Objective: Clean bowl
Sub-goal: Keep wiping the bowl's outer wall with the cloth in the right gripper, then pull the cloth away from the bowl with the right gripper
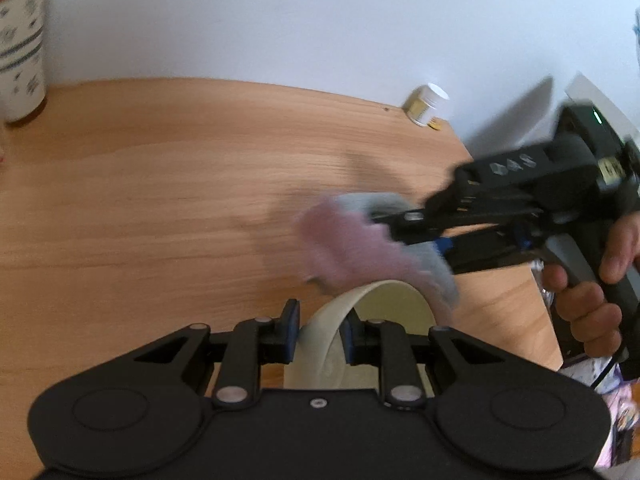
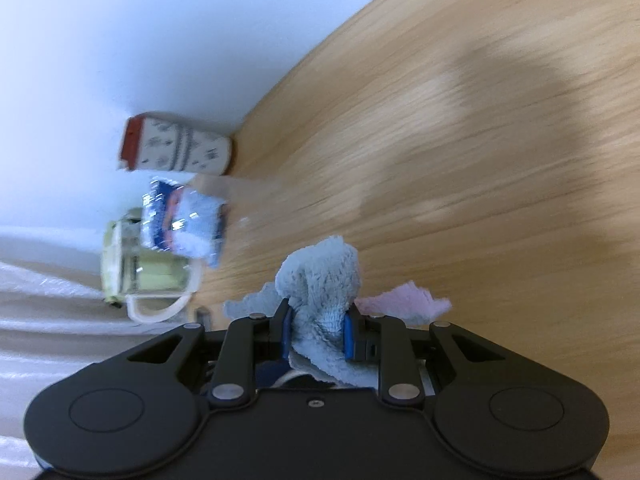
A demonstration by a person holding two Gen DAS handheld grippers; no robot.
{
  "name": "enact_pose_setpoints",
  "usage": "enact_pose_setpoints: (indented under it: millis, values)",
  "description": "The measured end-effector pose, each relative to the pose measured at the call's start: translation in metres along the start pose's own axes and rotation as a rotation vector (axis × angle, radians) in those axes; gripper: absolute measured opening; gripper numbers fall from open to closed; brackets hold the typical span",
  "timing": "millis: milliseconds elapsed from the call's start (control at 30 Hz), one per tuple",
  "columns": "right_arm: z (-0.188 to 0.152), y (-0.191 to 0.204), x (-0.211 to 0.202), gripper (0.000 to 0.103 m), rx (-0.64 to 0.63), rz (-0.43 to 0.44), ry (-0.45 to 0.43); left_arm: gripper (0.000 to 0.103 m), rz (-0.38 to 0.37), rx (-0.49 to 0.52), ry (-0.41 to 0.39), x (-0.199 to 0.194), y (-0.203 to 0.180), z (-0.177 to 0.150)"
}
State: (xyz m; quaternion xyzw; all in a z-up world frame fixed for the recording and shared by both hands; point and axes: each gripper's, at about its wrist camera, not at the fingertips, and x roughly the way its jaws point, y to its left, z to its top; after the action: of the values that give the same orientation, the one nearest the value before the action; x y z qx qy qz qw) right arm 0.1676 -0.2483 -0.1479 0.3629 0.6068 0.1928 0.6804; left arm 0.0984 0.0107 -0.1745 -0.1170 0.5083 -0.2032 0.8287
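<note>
I am holding a cream bowl (image 1: pixel 340 340) on edge in my left gripper (image 1: pixel 320 336), whose two blue-padded fingers are clamped on the bowl's wall, one pad on each side of it. The bowl is standing tilted above the near edge of the wooden table (image 1: pixel 180 200), its rim arching up and away from me and its open side facing right, toward my other tool.

My right gripper (image 2: pixel 318 332) is squeezing a fluffy cloth (image 2: pixel 324 284), pale blue-grey with a pink patch, bunched tight between its fingers. In the left wrist view that cloth (image 1: pixel 352 240) is blurred and hanging just over the top of the bowl's rim; I cannot tell whether it is touching. My right hand (image 1: pixel 592 288) is wrapped round the tool's handle past the table's right edge.

The middle and left of the table are lying bare and open. A patterned white cup (image 1: pixel 22 48) with a red top is standing at the far left corner by the white wall, and a small white-lidded jar (image 1: pixel 426 104) at the far right corner. In the right wrist view, a shiny blue packet (image 2: pixel 184 220) and a glass mug (image 2: pixel 148 276) are sitting near that cup. Printed marks on the right tool's body are too blurred to read.
</note>
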Motion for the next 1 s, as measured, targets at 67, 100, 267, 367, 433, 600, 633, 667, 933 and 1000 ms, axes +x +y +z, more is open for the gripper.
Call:
enact_pose_setpoints:
  millis: [67, 100, 267, 367, 433, 600, 633, 667, 933, 1000]
  values:
    - [0.005, -0.011, -0.011, 0.028, 0.041, 0.007, -0.033, 0.016, -0.013, -0.056, -0.006, 0.000, 0.013, 0.001]
    - [0.007, -0.015, -0.015, 0.028, 0.051, 0.010, -0.048, 0.014, -0.019, -0.077, -0.010, 0.000, 0.018, 0.002]
    - [0.012, -0.033, -0.035, 0.028, 0.054, -0.051, -0.114, 0.013, -0.002, -0.124, -0.009, 0.004, 0.033, 0.004]
    - [0.012, -0.035, -0.045, 0.028, 0.030, -0.067, -0.148, 0.013, 0.008, -0.116, -0.005, 0.005, 0.037, 0.004]
    - [0.011, -0.037, -0.050, 0.028, 0.028, -0.063, -0.167, 0.013, 0.003, -0.118, -0.006, 0.006, 0.039, 0.006]
    - [0.006, -0.044, -0.060, 0.028, 0.021, -0.117, -0.234, 0.013, 0.006, -0.110, -0.014, 0.007, 0.041, 0.009]
    - [0.005, -0.046, -0.061, 0.028, 0.023, -0.128, -0.242, 0.013, 0.006, -0.109, -0.014, 0.007, 0.041, 0.010]
    - [0.004, -0.048, -0.062, 0.028, 0.025, -0.139, -0.250, 0.013, 0.007, -0.108, -0.017, 0.008, 0.042, 0.012]
    - [-0.004, -0.067, -0.070, 0.028, 0.038, -0.227, -0.303, 0.013, 0.025, -0.122, -0.036, 0.009, 0.050, 0.023]
    - [-0.005, -0.072, -0.070, 0.028, 0.031, -0.245, -0.304, 0.013, 0.031, -0.134, -0.041, 0.010, 0.052, 0.025]
